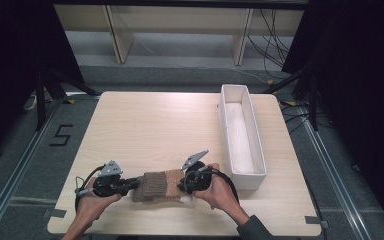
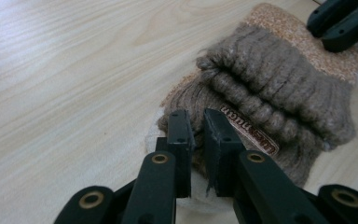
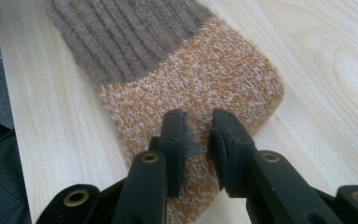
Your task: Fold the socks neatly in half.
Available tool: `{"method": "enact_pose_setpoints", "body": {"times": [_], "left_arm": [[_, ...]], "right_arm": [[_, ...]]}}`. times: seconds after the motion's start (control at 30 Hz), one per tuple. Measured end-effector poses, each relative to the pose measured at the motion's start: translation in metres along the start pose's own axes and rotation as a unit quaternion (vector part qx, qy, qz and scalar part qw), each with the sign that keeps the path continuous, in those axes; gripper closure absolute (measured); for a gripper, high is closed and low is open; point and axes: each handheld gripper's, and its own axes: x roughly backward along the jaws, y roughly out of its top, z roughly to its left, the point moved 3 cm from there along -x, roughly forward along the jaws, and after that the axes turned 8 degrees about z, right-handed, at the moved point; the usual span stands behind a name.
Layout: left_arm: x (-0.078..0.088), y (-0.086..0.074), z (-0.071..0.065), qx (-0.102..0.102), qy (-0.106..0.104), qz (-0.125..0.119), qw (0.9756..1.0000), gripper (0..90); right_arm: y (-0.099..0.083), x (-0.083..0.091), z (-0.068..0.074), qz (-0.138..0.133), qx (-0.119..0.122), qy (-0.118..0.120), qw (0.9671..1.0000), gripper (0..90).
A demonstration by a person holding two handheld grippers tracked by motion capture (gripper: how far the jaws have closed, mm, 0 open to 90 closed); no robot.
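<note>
The sock (image 1: pixel 160 186) lies low centre of the high view, long axis left to right between both grippers. Left gripper (image 2: pixel 196 140) pinches its ribbed cuff with narrow jaws; right gripper (image 3: pixel 196 140) pinches the orange end. Box (image 1: pixel 257 150) stands right.

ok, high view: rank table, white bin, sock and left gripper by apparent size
1. table, by far the largest.
2. white bin, long and narrow.
3. sock.
4. left gripper, a little smaller than the sock, though the hand hides part of it, so that gap is unsure.
</note>
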Motion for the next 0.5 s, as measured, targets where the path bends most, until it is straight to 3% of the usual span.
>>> {"method": "enact_pose_setpoints", "body": {"times": [0.03,0.07,0.27,0.3,0.33,0.4,0.47,0.5], "left_arm": [[0.0,-0.001,-0.001,0.003,-0.003,-0.009,1.0,80.9],[0.002,-0.003,-0.001,-0.003,0.0,0.001,1.0,80.9],[0.009,-0.011,0.0,0.003,0.006,-0.005,1.0,80.7],[0.01,-0.013,0.0,0.006,0.006,-0.006,0.9999,80.8],[0.012,-0.014,0.001,0.007,0.01,-0.009,0.9999,80.8],[0.013,-0.016,0.0,0.015,0.012,-0.02,0.9996,80.8],[0.017,-0.019,0.002,0.006,0.014,-0.01,0.9998,80.8],[0.018,-0.02,0.002,0.013,0.012,-0.014,0.9997,80.8]], "right_arm": [[0.002,0.0,-0.001,0.001,0.002,0.001,1.0,74.3],[0.003,-0.001,-0.002,0.002,0.002,0.0,1.0,74.3],[0.014,-0.007,-0.003,0.011,0.002,0.007,0.9999,74.0],[0.016,-0.009,-0.005,0.005,0.018,0.006,0.9998,74.0],[0.017,-0.009,-0.003,0.009,0.007,0.007,0.9999,74.0],[0.02,-0.011,-0.001,0.01,0.008,0.009,0.9999,73.8],[0.022,-0.013,0.001,0.011,0.012,0.016,0.9997,73.8],[0.024,-0.014,0.002,0.008,0.017,0.018,0.9997,73.8]]}}
